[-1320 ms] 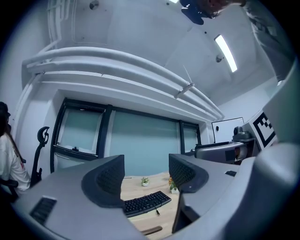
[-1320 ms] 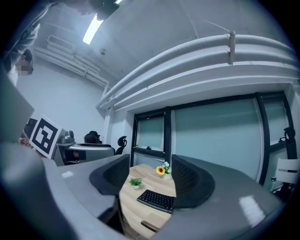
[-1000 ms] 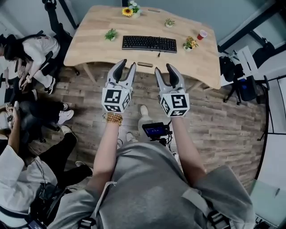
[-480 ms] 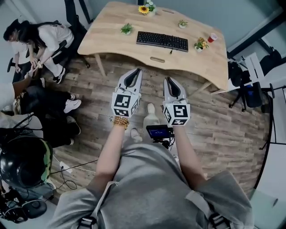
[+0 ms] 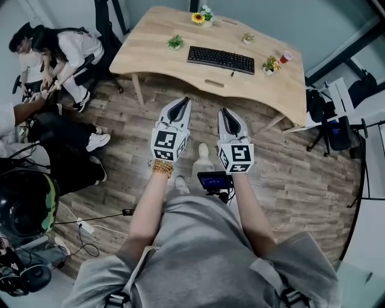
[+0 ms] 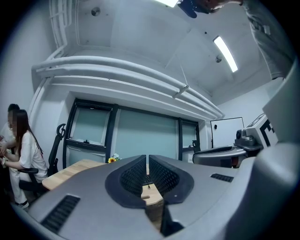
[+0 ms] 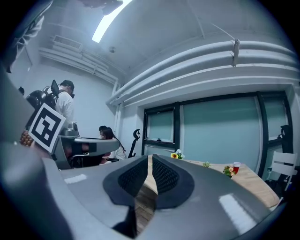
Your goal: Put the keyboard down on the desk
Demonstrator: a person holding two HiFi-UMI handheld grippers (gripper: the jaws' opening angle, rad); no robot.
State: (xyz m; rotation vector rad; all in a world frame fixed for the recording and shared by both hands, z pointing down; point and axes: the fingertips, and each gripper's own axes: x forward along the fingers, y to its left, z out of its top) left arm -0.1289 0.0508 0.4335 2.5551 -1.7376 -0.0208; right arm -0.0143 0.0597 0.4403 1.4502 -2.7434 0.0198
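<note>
A black keyboard lies flat on the wooden desk, near its middle. I hold both grippers over the wood floor, well short of the desk's front edge. My left gripper is shut with nothing between its jaws, and my right gripper beside it is shut and empty too. Through the closed jaws of the left gripper a strip of the desk shows. The right gripper points towards the desk as well.
On the desk stand a sunflower pot, two small plants, a flower pot and a red cup. People sit on the floor and a chair at the left. A bag and stands are at the right.
Both grippers' jaws have gone from open to shut. My view has shifted, so the desk now sits farther up and to the right.
</note>
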